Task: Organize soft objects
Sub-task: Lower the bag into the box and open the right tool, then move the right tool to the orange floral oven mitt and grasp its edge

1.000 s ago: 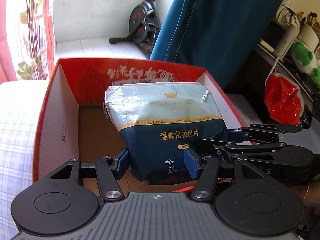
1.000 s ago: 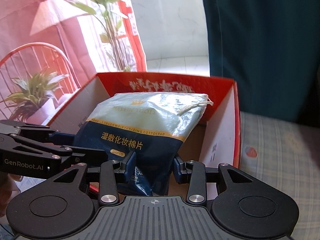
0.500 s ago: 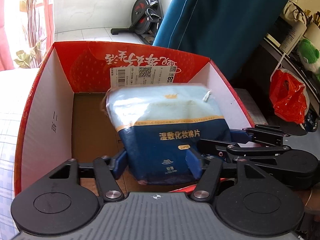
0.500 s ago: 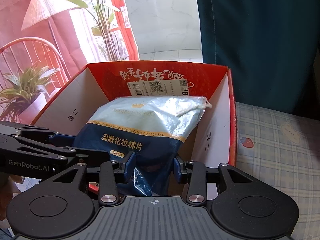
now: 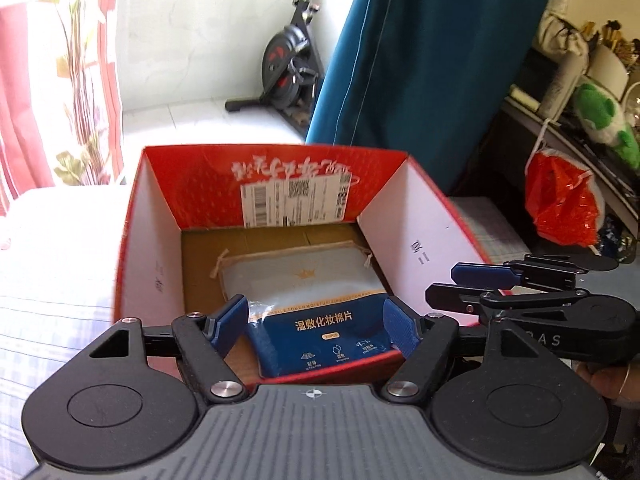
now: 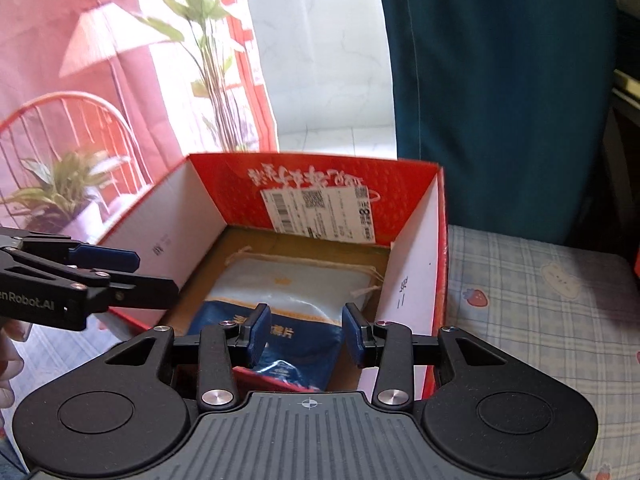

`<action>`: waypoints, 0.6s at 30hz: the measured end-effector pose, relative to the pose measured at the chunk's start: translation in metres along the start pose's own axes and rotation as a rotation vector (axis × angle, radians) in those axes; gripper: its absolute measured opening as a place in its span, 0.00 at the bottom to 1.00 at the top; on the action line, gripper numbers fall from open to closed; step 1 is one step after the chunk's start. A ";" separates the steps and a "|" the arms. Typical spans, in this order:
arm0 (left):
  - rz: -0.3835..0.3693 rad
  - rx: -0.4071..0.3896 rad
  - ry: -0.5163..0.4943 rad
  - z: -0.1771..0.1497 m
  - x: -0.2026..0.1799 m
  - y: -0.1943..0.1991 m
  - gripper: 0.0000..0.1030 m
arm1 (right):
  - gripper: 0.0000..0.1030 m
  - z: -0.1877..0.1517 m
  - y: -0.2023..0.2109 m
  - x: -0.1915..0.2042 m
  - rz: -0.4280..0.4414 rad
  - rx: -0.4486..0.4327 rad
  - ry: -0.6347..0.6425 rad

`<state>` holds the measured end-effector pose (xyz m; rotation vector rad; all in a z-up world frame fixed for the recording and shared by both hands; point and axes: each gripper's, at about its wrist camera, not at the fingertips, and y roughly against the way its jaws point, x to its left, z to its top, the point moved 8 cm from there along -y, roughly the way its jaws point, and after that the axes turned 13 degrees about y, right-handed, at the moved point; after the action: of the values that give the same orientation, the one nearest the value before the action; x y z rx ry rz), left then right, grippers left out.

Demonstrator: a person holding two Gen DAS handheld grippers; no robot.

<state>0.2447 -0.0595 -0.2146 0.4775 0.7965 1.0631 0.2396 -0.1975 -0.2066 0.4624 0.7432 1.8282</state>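
Observation:
A blue and pale pack of cotton pads (image 5: 304,292) (image 6: 296,292) lies flat on the brown floor of the red cardboard box (image 5: 148,240) (image 6: 184,232), its blue end against the near wall. My left gripper (image 5: 314,304) hovers above the pack's blue end. Its jaws are opening, and the pads stand clear of the pack on both sides. My right gripper (image 6: 306,312) hangs over the same end, partly open, with nothing pressed between its pads. In the left wrist view the right gripper (image 5: 440,280) reaches over the box's right wall with nothing in it.
The box stands on a plaid bed sheet (image 6: 540,300). A teal curtain (image 5: 420,60) hangs behind it, with an exercise bike (image 5: 288,68) on the tiled floor. A red plastic bag (image 5: 560,200) and a green plush (image 5: 600,116) are at the right. Potted plants (image 6: 60,196) stand at the left.
The pack, held upright by both grippers before, has dropped flat onto the box floor. The left jaws have spread wider, and both grippers have drawn back and up.

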 end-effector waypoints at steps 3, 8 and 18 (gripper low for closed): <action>-0.001 -0.027 -0.005 -0.006 -0.001 0.022 0.74 | 0.36 -0.001 0.018 0.006 0.008 -0.041 -0.005; 0.005 -0.054 -0.004 -0.027 0.004 0.051 0.74 | 0.36 -0.008 0.045 0.019 0.017 -0.090 -0.002; 0.040 -0.048 0.020 -0.090 0.021 0.075 0.74 | 0.38 -0.053 0.073 0.061 0.050 -0.102 0.002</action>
<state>0.1370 -0.0106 -0.2265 0.4439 0.7803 1.1233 0.1341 -0.1733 -0.1979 0.4153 0.6412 1.9035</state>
